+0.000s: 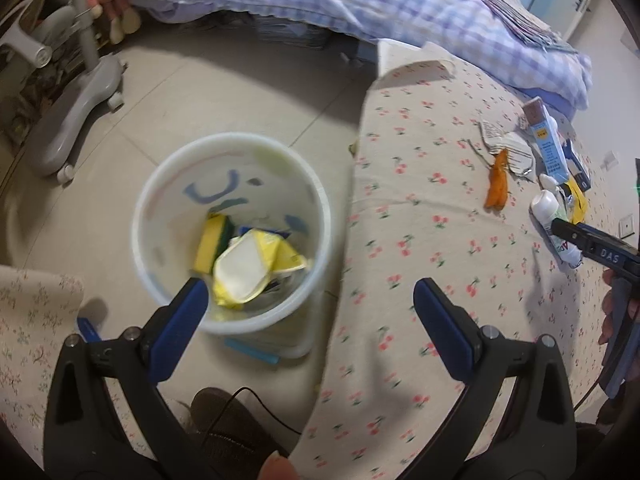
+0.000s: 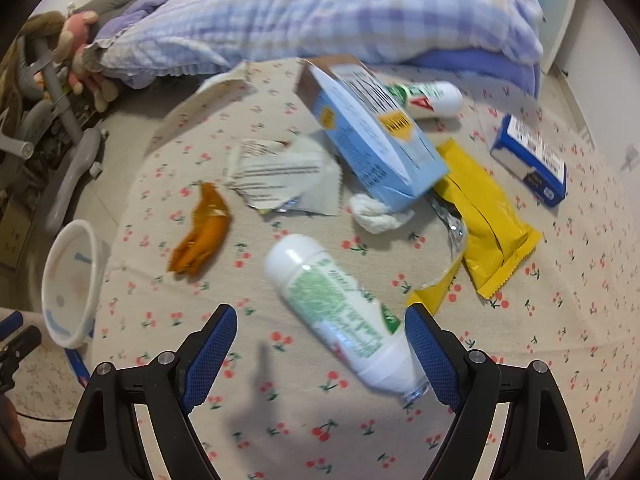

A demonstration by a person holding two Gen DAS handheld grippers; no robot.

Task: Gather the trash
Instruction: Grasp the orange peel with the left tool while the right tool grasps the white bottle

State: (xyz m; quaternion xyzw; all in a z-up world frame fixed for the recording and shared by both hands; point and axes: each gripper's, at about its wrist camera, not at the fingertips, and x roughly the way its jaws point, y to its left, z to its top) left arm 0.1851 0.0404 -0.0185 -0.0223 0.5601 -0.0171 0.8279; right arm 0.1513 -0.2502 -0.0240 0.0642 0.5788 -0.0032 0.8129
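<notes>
A white bin [image 1: 232, 236] stands on the floor beside the bed, with a yellow wrapper [image 1: 252, 270] and a yellow-green sponge [image 1: 212, 240] inside. My left gripper [image 1: 312, 292] hangs open above its near rim, empty. On the cherry-print sheet [image 2: 280, 420] trash lies scattered: a white bottle with green print [image 2: 340, 304], an orange wrapper [image 2: 204, 232], torn paper [image 2: 280, 176], a light-blue carton [image 2: 372, 136], a yellow packet [image 2: 484, 224], a blue box [image 2: 528, 160]. My right gripper [image 2: 320, 320] is open above the bottle, whose lower end lies between the fingers, untouched.
A purple checked duvet [image 2: 320, 12] is heaped at the back of the bed. A grey chair base [image 1: 76, 112] with castors stands on the tiled floor at the left. A second white bottle [image 2: 432, 98] lies behind the carton. The bin's rim [image 2: 72, 280] shows left of the bed edge.
</notes>
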